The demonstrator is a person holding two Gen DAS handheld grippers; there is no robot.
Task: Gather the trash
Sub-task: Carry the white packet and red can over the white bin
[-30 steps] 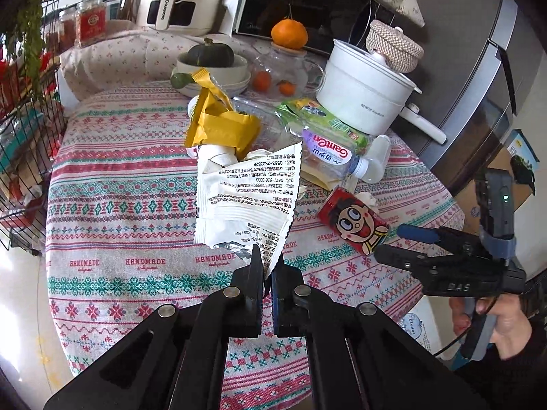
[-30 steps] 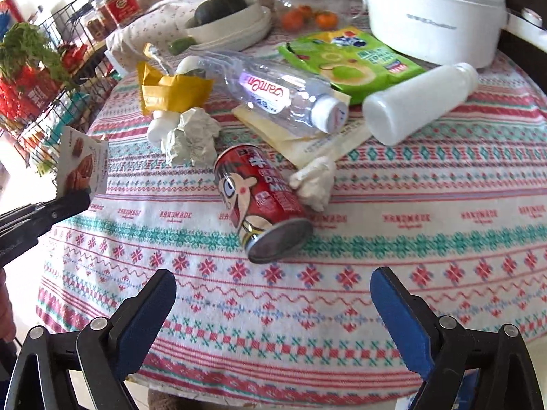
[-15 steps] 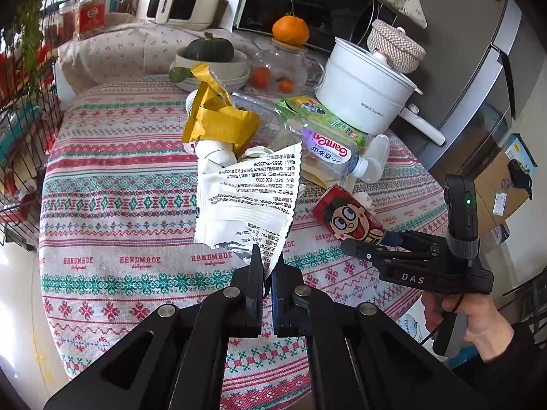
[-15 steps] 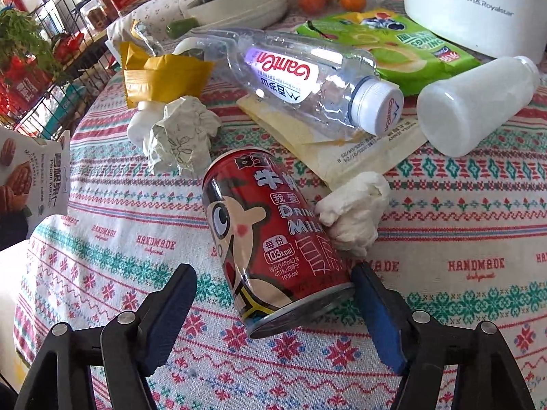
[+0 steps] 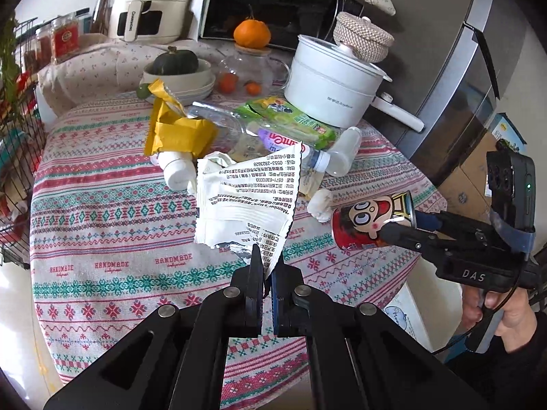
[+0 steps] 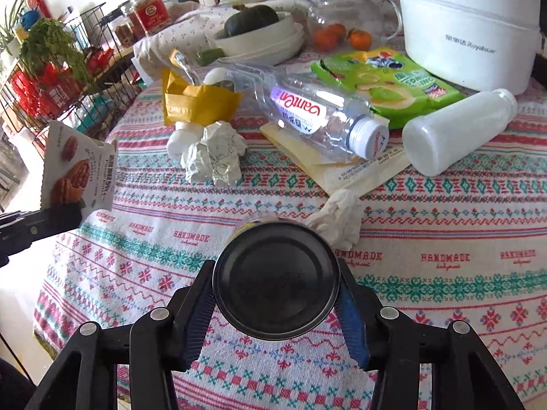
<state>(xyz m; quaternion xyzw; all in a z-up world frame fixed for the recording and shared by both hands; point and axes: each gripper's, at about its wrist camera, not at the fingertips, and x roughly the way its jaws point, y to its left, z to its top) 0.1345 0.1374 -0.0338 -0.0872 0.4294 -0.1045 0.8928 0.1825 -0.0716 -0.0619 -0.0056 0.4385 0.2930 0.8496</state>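
My left gripper (image 5: 265, 259) is shut on a white snack wrapper (image 5: 246, 198) and holds it above the table; the wrapper also shows in the right wrist view (image 6: 78, 171). My right gripper (image 6: 275, 294) is shut on a red drink can (image 6: 275, 280), whose dark base faces the camera; the can shows in the left wrist view (image 5: 372, 218), lifted off the cloth. On the table lie a clear plastic bottle (image 6: 307, 116), a white bottle (image 6: 454, 140), a yellow wrapper (image 6: 198, 102), a green packet (image 6: 383, 82), crumpled paper (image 6: 215, 157) and a tissue wad (image 6: 338, 218).
A patterned tablecloth (image 6: 444, 259) covers the round table. At the back stand a white pot (image 6: 468, 30), a glass teapot (image 6: 342, 24) and a bowl with a squash (image 6: 253, 30). A wire rack (image 6: 51, 78) stands to the left.
My right gripper moved in around the red can, shut on it and lifted it off the cloth. My left gripper still holds the wrapper, roughly in place.
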